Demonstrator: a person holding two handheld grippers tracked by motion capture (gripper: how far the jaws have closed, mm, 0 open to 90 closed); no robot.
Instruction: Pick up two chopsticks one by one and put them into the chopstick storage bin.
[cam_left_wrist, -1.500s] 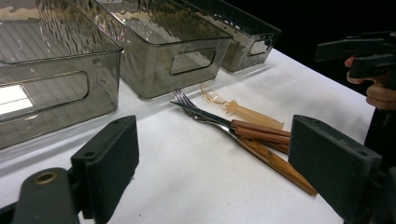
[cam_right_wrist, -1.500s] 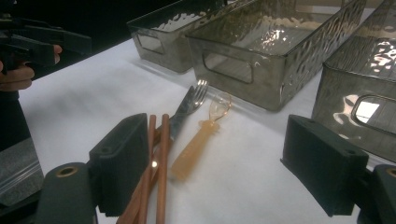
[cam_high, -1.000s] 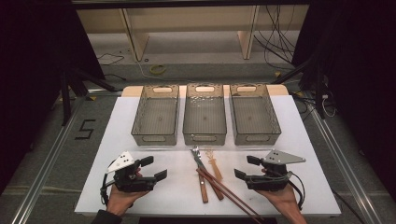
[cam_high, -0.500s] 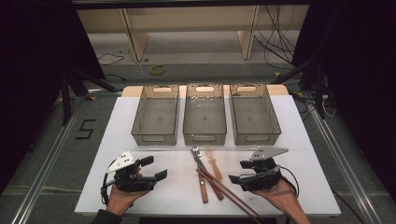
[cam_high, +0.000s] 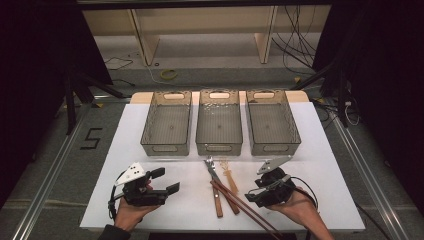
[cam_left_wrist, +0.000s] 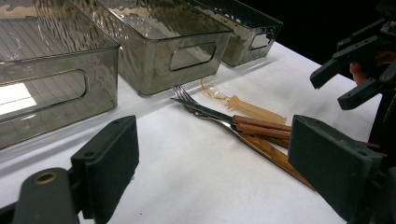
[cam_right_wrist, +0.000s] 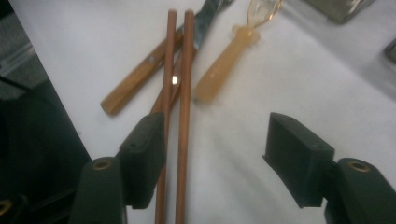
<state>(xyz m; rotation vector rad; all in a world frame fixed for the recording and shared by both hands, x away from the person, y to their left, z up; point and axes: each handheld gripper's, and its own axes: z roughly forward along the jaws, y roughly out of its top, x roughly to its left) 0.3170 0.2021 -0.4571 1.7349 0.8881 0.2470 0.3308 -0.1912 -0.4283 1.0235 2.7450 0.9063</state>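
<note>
**Right hand-held gripper over the chopsticks, jaws still apart**

The right hand-held gripper (cam_high: 257, 194) hangs near the front edge of the surface (cam_high: 330, 165). Its jaws have just been closing but remain apart: one chopstick lies between them, the other under the left jaw, neither pressed. The chopsticks (cam_right_wrist: 179, 93) lie side by side, crossing a wooden-handled knife (cam_high: 216, 187) and fork (cam_left_wrist: 187, 99), with a pale spoon (cam_right_wrist: 224, 65) just beside. The left hand-held gripper (cam_high: 165, 184) rests wide open with nothing between its jaws, bare white surface around it. Three bins (cam_high: 219, 148) line the far side, clear of the cutlery.
</note>
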